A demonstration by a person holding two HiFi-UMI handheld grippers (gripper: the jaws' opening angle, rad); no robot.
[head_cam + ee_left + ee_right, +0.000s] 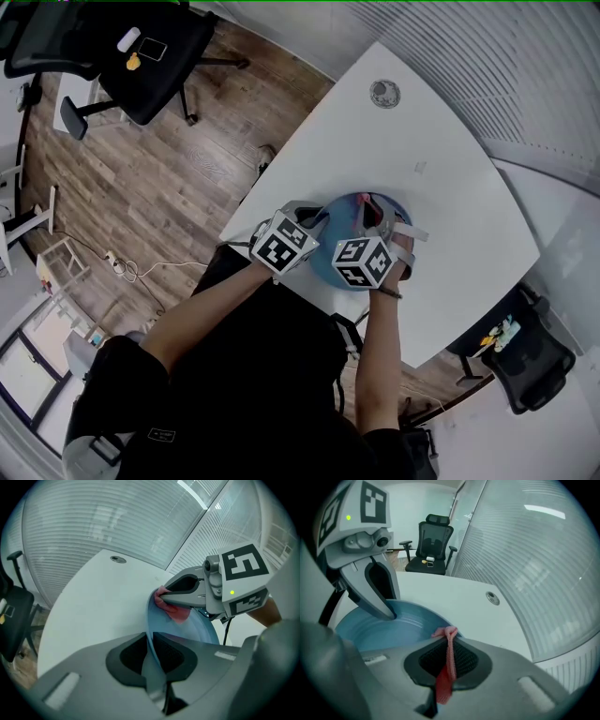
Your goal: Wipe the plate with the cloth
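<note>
Head view: holds the blue plate [345,211] at the near edge of the white surface [422,159], left gripper [317,221] at its left rim, right gripper [380,212] over it with the pink cloth [366,200].

Left gripper view: clamps the plate's rim between both pads (plate seen edge-on); presses the cloth against the plate's inner face near the far rim.

Right gripper view: pinches the cloth tight, a bunched end poking out above the plate.
</note>
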